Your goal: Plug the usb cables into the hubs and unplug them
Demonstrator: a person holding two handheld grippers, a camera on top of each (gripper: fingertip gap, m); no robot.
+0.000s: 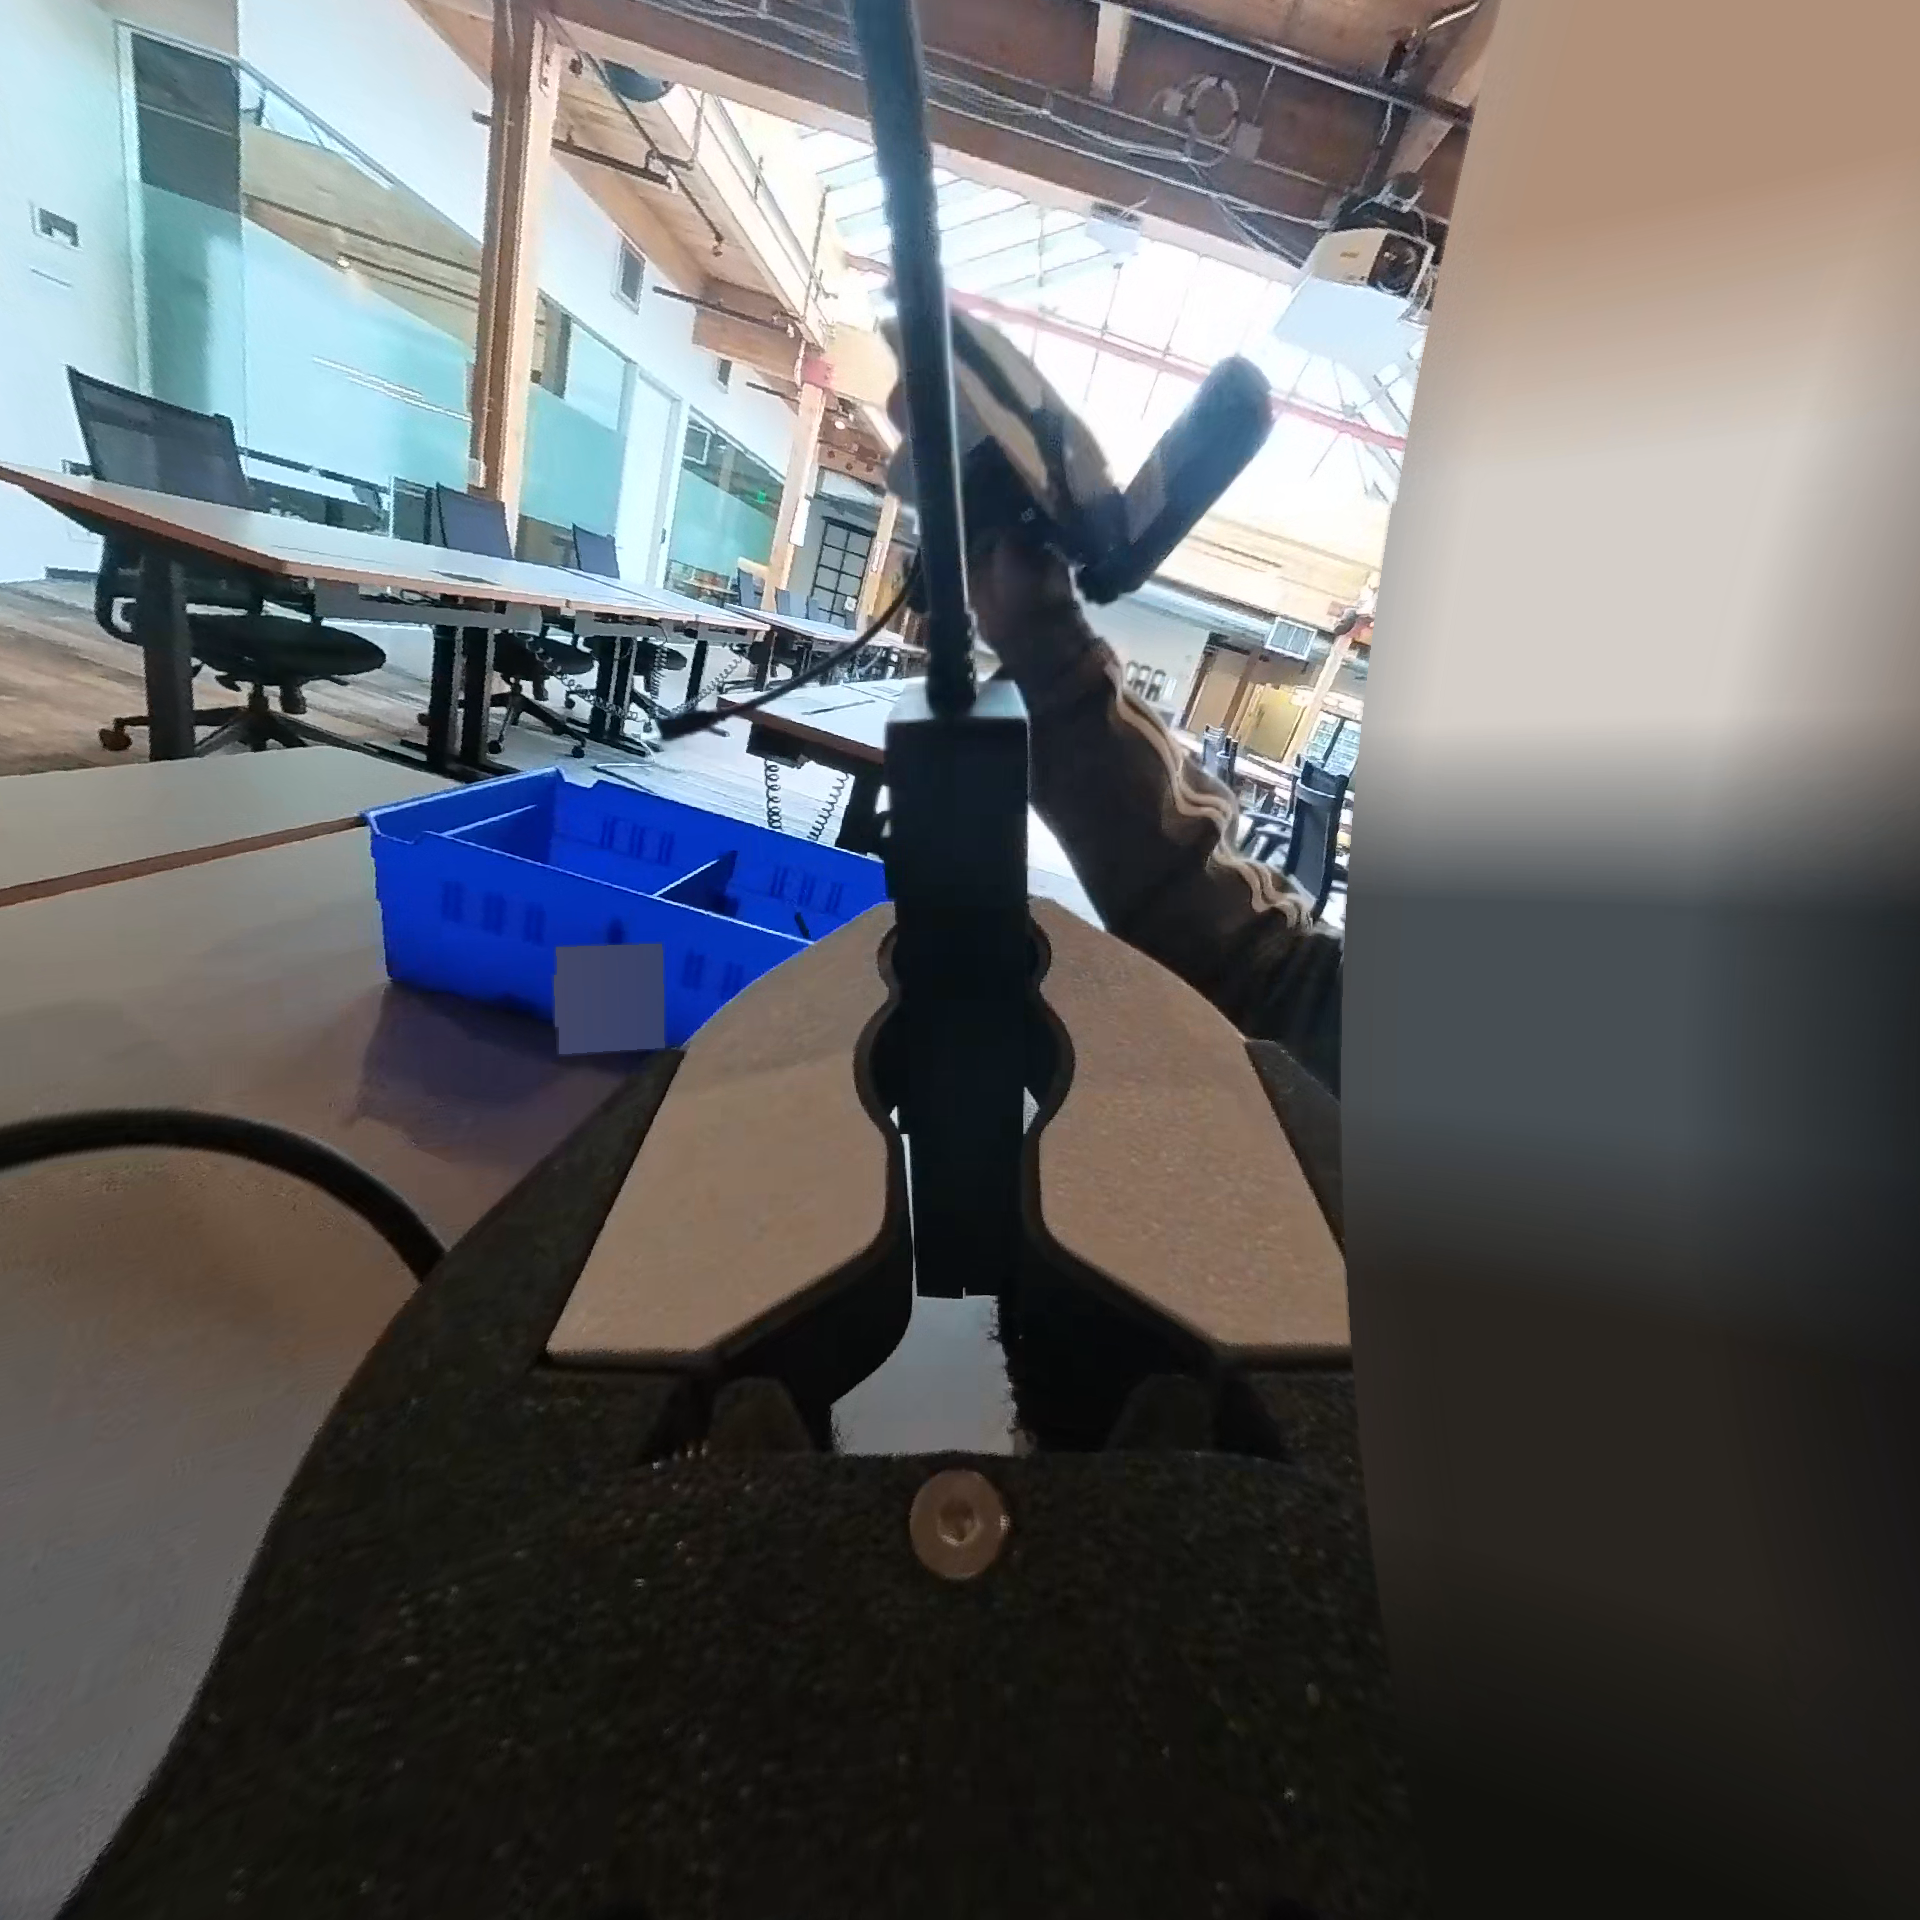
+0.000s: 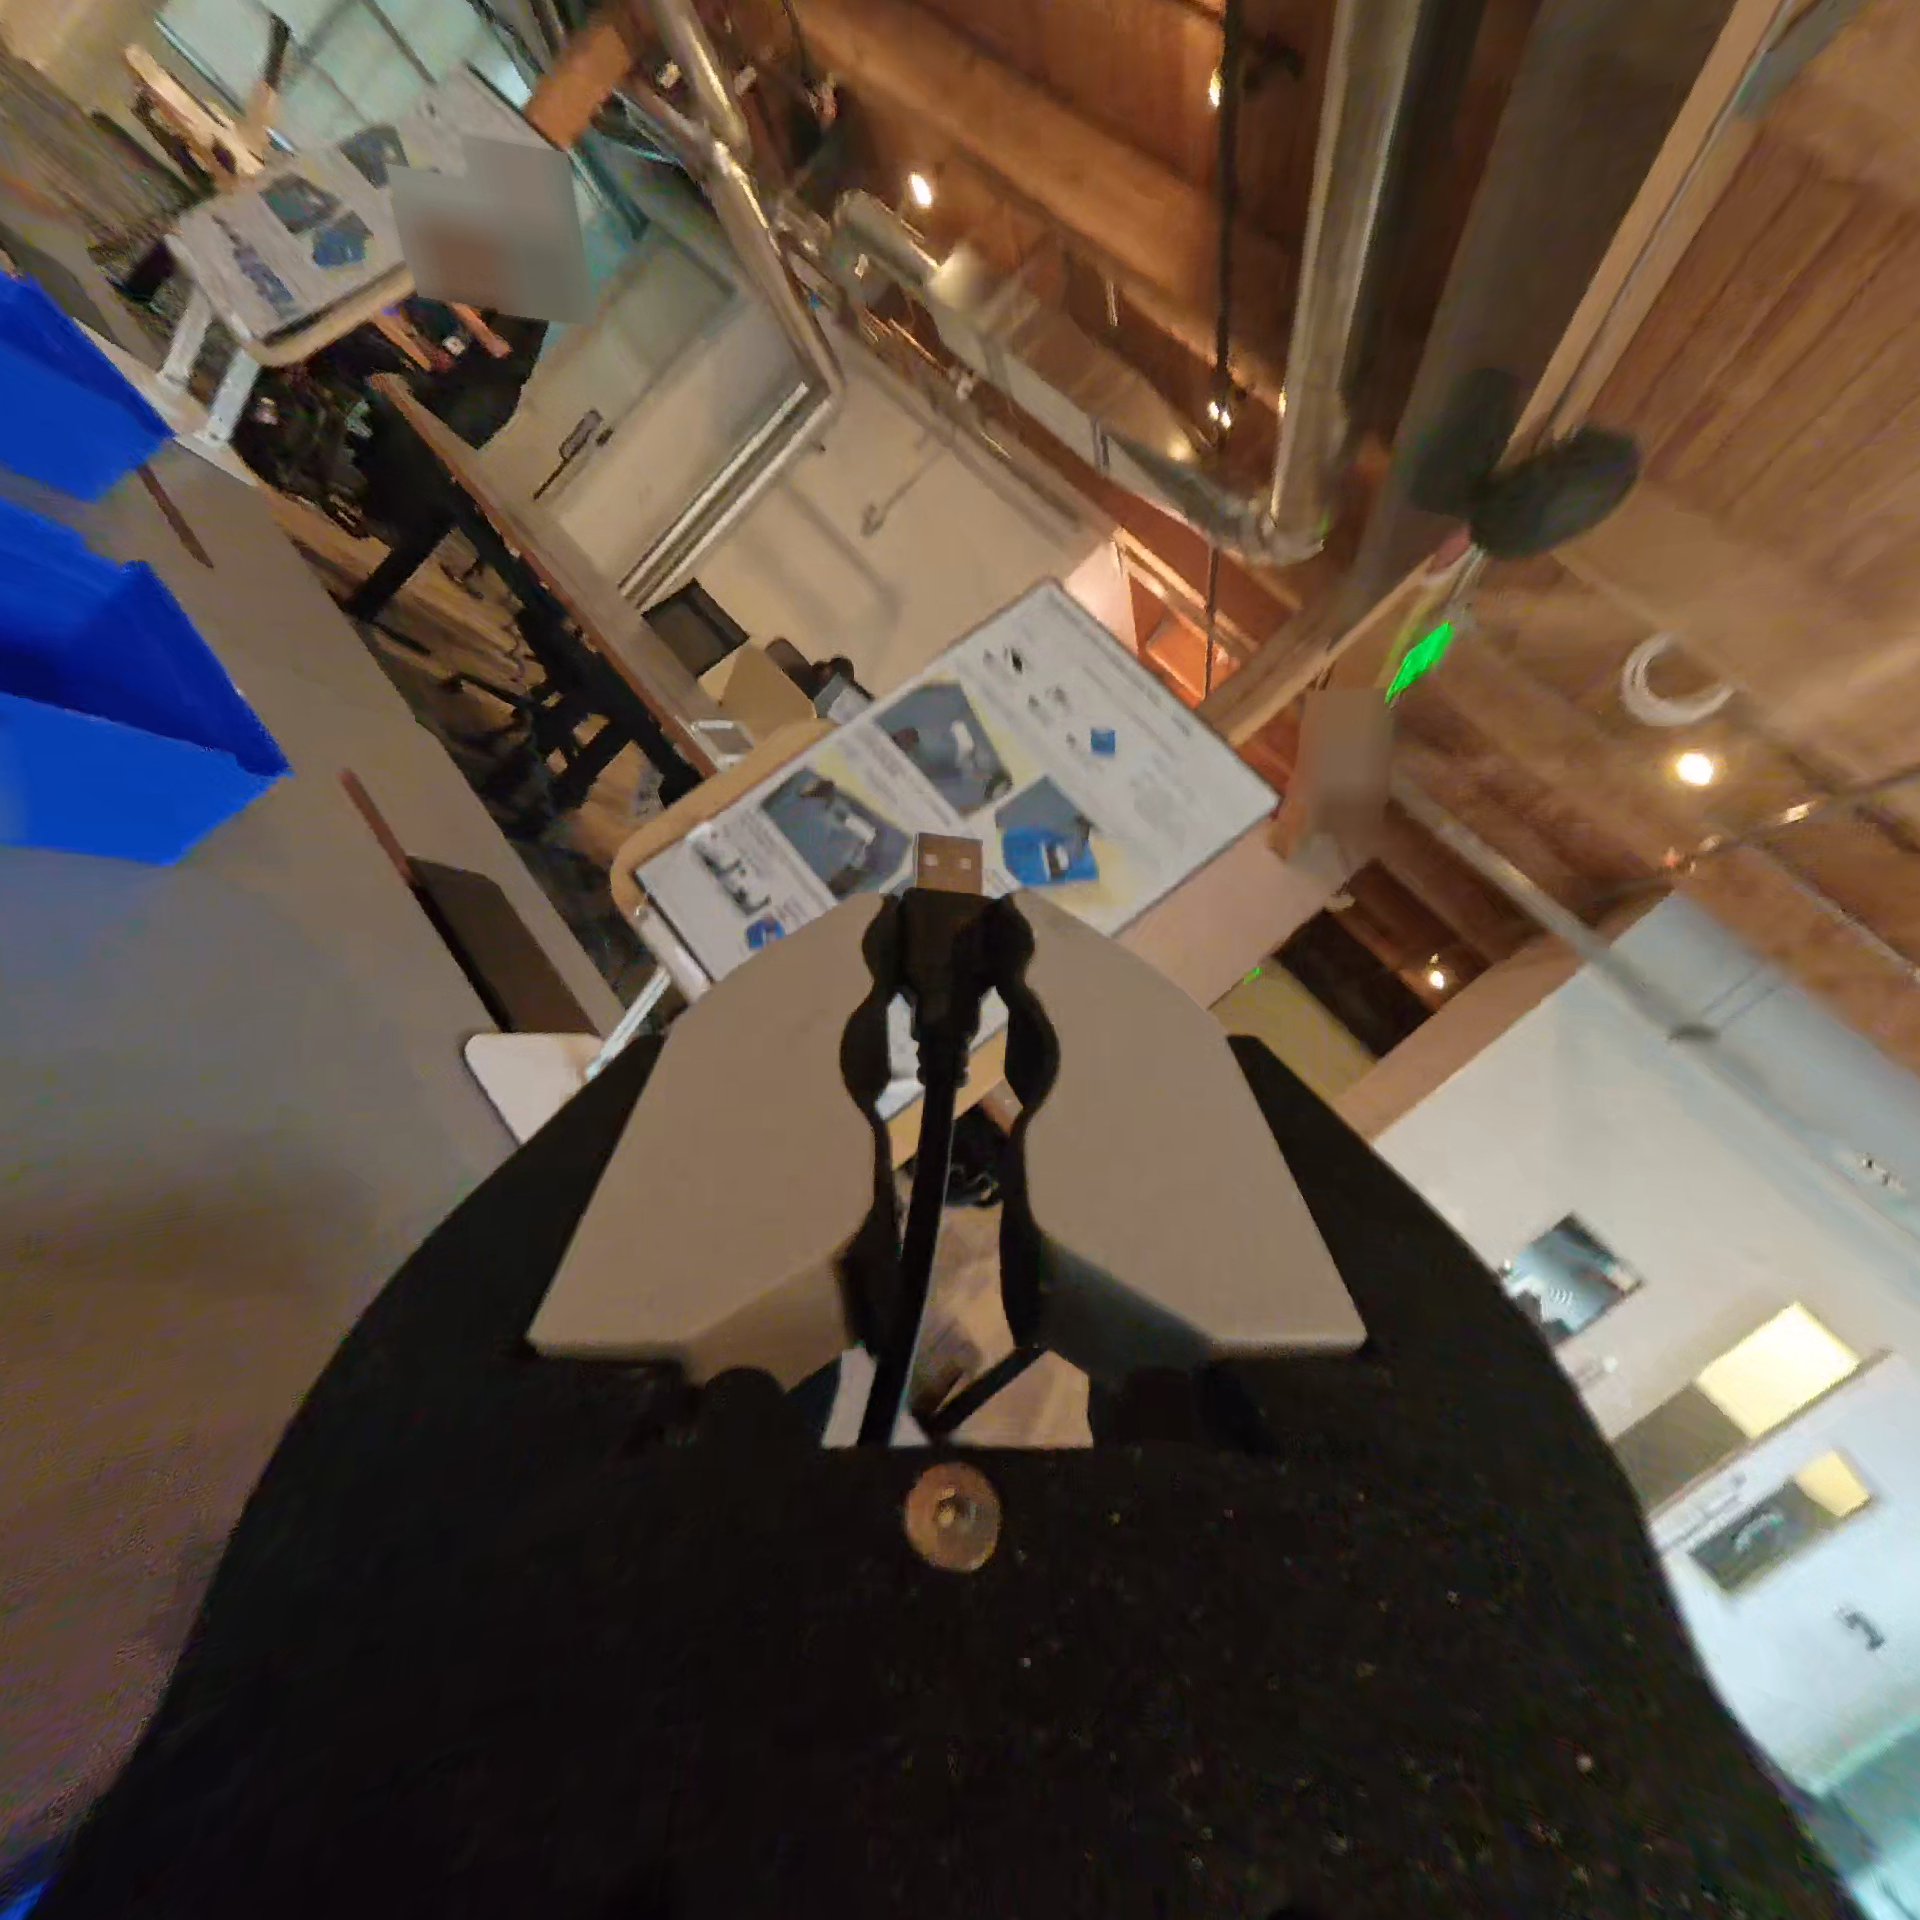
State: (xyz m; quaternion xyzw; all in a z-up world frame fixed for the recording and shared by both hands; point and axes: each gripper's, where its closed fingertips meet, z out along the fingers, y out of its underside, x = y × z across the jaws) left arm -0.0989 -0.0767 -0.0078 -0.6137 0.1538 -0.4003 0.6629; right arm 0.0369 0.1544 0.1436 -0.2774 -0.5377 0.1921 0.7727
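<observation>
Working over our grey desk [image 1: 187,997] | blue bin [image 1: 623,914] sits on it | our left hand-held gripper [image 1: 961,1049] clamps the black hub [image 1: 958,831] upright above the desk | our right hand-held gripper [image 2: 943,971] pinches the usb cable [image 2: 940,997], metal plug [image 2: 948,864] poking forward, clear of the hub.

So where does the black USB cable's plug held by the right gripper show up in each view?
Left wrist view: the plug cannot be made out; only the right gripper shows, raised at upper centre right beyond the black rectangular USB hub.
Right wrist view: the black USB cable's plug sits just above centre, metal tip poking past the closed fingertips.
Shared landmark: the blue plastic divided bin on the grey table.
</observation>
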